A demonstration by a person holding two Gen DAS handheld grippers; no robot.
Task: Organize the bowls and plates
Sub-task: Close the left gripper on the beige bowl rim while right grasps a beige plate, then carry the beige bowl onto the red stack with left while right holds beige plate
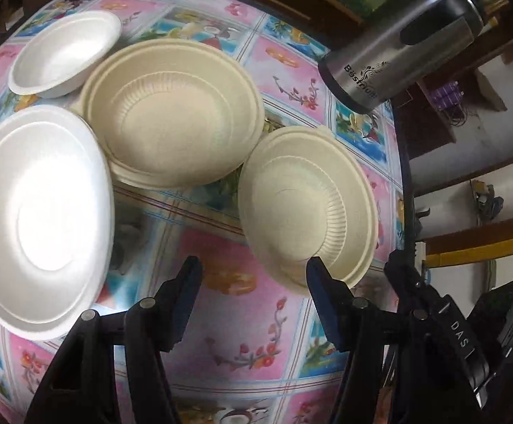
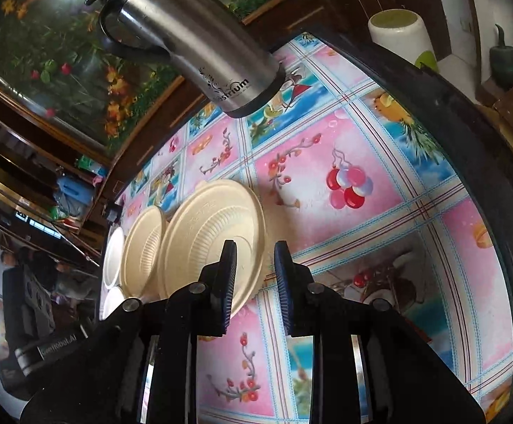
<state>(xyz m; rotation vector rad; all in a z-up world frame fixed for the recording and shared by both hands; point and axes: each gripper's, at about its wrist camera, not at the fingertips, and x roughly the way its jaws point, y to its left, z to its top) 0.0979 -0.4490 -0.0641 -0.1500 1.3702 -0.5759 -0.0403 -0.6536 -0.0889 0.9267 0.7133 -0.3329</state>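
on the bench [image 1: 242,335], over its pink and blue flowered cloth, i count four dishes from my left tool's view: two white, two cream. the small white bowl [image 1: 64,54] sits far left, the large white plate [image 1: 41,219] near left with its edge cut off by the frame. the big cream bowl [image 1: 171,113] lies in the middle, touching both white ones, and the smaller cream bowl [image 1: 309,208] sits near right, just beside it. my left tool [image 1: 253,275] hangs above bare cloth, fingers spread with nothing between them, the right finger's tip in front of the smaller cream bowl's near rim. my right tool [image 2: 255,252] has its fingers only a narrow gap apart, pinching nothing, its left finger overlapping the nearest cream bowl [image 2: 207,226]; whether it touches i cannot tell. from that side the white dishes are mostly hidden behind the cream ones. one steel flask [image 1: 397,42] stands at the far right of the bench. a white cylinder [image 2: 401,33] stands beyond the bench edge.
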